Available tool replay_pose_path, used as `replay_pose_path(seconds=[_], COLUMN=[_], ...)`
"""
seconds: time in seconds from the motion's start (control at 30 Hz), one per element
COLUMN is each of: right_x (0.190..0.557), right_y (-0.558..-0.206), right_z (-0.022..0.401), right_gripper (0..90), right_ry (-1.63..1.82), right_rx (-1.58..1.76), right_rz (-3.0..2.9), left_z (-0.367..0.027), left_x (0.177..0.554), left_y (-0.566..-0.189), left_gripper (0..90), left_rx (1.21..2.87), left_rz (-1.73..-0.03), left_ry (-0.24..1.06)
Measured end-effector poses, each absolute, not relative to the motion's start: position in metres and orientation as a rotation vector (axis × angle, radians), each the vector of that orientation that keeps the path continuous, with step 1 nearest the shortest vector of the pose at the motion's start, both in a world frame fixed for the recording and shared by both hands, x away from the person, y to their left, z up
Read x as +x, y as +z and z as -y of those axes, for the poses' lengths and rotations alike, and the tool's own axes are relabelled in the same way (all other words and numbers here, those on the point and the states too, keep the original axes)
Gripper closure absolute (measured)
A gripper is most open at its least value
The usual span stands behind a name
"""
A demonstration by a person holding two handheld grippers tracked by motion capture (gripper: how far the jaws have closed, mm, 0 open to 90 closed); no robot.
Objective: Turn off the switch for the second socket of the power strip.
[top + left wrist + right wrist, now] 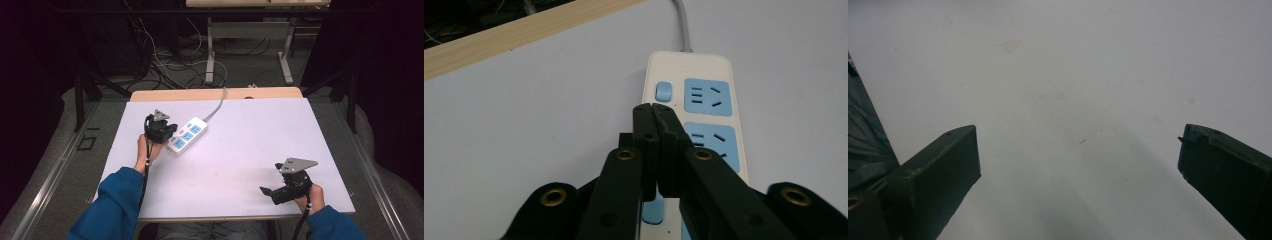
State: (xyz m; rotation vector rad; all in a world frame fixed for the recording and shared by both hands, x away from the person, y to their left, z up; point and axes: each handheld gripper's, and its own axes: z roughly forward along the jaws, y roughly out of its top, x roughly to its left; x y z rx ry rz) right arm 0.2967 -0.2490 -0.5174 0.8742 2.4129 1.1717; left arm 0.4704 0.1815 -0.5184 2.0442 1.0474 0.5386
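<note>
A white power strip (187,134) with blue sockets lies on the white tabletop (260,135), left of centre, and its grey cord (216,107) runs off over the far edge. My left gripper (171,131) is at the strip's near-left side. In the left gripper view its black jaws (653,106) are pressed together with nothing between them, tips just short of the blue rocker switch (664,91) on the power strip (704,75). My right gripper (271,179) rests low at the near right. Its jaws (1078,145) stand wide apart over bare tabletop.
A wooden table edge (215,94) borders the far side of the white surface. On the floor beyond are tangled cables (170,62) and the metal legs of another desk (210,50). Dark curtains close in both sides.
</note>
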Motion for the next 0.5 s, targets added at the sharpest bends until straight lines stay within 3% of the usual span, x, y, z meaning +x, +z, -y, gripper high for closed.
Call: replay_pose_path(seconds=[0.5], right_x=[0.297], right_y=[-0.518], right_z=[0.248], right_gripper=[3.1], right_ry=[1.170], right_rx=[0.875], right_rz=[-2.418], left_z=[-0.169], left_x=[0.483], left_y=[-0.534], left_gripper=[90.0], left_rx=[2.078], left_rz=[-1.037], left_ry=[0.516])
